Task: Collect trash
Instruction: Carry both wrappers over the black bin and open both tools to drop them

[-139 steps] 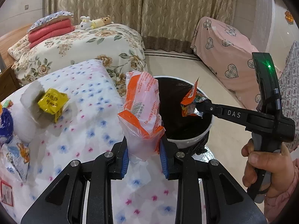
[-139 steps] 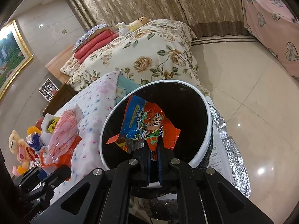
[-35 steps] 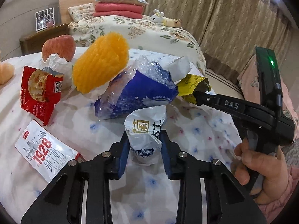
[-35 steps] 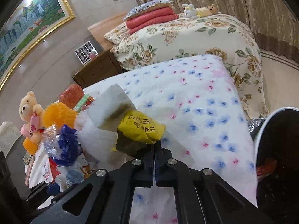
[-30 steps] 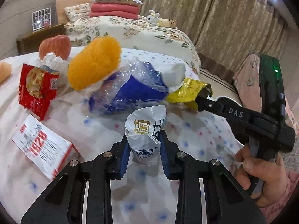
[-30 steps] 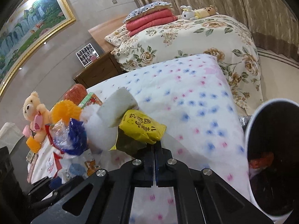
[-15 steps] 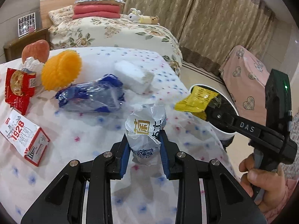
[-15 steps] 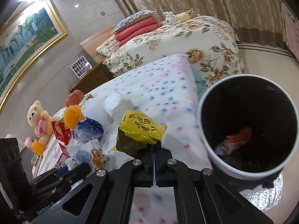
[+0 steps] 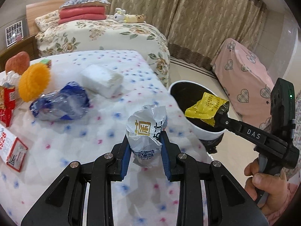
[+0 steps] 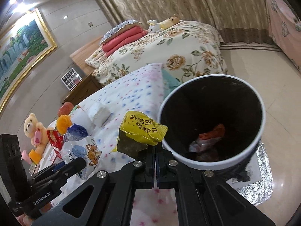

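Landmark: the trash bin [image 10: 261, 113], white-rimmed with a black inside, standing on the floor against the corner of the bed with the dotted spread [image 9: 112, 131]. The right gripper [image 10: 155, 151] has its 2 fingers pressed flat together on the tail of a yellow wrapper [image 10: 143, 130]; from the right wrist view the wrapper sits just beside the bin's rim, on the bed side, and from the left wrist view it [image 9: 206, 106] hangs over the bin's mouth [image 9: 190, 92], off the spread. Inside the bin, at the bottom, lies an orange-and-clear wrapper [image 10: 208, 139]. The left gripper [image 9: 145, 149] is clenched on a crumpled white packet [image 9: 147, 130] with blue and gold print, blue pads on both sides of it, held upright above the spread, on the bed side of the bin and near it. Farther from the bin, on the spread: a white foam block [image 9: 101, 79], a blue plastic bag [image 9: 60, 104], an orange mesh ball [image 9: 33, 82], a red snack packet [image 9: 6, 103] at the frame edge, and a white-and-red box [image 9: 11, 145]. A teddy bear [image 10: 34, 130] sits at the far end from the bin. The person's right hand [image 9: 267, 186] grips the handle of the right gripper.
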The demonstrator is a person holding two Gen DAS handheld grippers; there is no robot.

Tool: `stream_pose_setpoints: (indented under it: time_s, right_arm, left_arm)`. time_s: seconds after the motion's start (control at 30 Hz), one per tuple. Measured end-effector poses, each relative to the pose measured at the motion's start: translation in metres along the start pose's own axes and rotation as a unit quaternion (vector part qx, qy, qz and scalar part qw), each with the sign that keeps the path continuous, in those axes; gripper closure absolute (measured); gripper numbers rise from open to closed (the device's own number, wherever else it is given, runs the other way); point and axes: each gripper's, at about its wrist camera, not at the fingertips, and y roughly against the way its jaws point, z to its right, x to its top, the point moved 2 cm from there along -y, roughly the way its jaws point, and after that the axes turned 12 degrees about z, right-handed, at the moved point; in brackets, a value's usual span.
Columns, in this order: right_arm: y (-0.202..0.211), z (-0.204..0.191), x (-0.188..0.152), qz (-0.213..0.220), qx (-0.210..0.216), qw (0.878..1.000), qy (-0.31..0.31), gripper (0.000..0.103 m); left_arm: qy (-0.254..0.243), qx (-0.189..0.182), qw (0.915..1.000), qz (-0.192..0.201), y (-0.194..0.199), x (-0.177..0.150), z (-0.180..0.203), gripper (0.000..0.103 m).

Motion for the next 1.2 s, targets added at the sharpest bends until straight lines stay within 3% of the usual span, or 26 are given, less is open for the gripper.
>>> stream_pose_setpoints:
  time_s: [0.73, 1.2]
  right_arm:
    - [0.009, 0.056, 0.010, 0.010, -0.051, 0.998, -0.025, 0.103]
    - [0.002, 0.078, 0.016, 0.002, -0.070, 0.997, -0.034, 0.103]
  left_arm:
    - [-0.038, -0.037, 0.9985, -0.011, -0.037, 0.018, 0.056, 0.076]
    - [-0.054, -0.044, 0.9974, -0.021, -0.065, 0.026, 0.071, 0.075]
